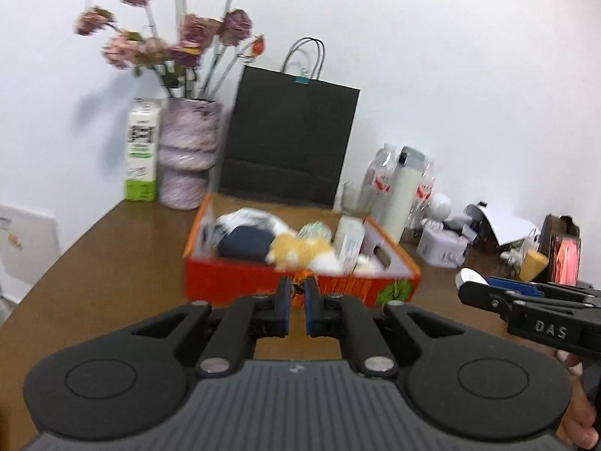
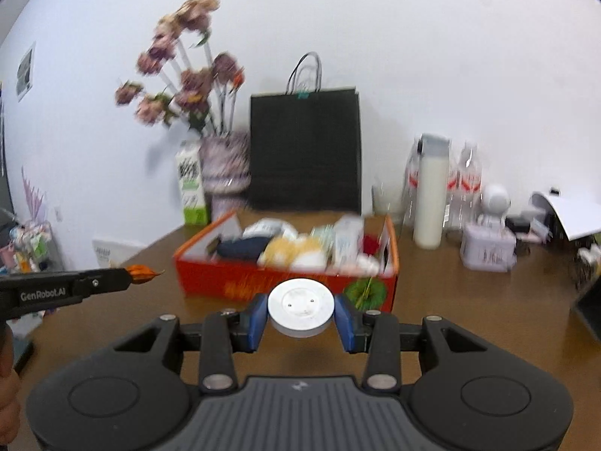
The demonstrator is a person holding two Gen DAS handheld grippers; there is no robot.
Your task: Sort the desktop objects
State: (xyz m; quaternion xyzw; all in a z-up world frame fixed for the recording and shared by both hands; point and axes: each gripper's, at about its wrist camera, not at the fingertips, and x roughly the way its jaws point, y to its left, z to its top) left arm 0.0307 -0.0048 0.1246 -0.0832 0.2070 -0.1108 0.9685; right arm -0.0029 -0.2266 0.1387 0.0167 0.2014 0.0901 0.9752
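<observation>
Left gripper [image 1: 296,295] nearly closed, blue pads pinching small orange dried flower [image 2: 142,274], pointed slightly downward above table. Right gripper [image 2: 301,314] part-open, pads clamped on sides of white round disc [image 2: 300,307], held level. Both grippers side by side; a hand [image 1: 580,419] visible at each handle.

Black tool [image 1: 296,297], blue pads [image 2: 255,319], silver screws

A black paper carrier bag [image 2: 305,150] stands against the white wall [image 2: 413,37]. Left of it, a mottled purple vase [image 1: 188,154] holds dried pink flowers [image 1: 180,34], beside a green-and-white carton [image 1: 142,150]. All rest on the brown wooden desk [image 1: 112,255].
</observation>
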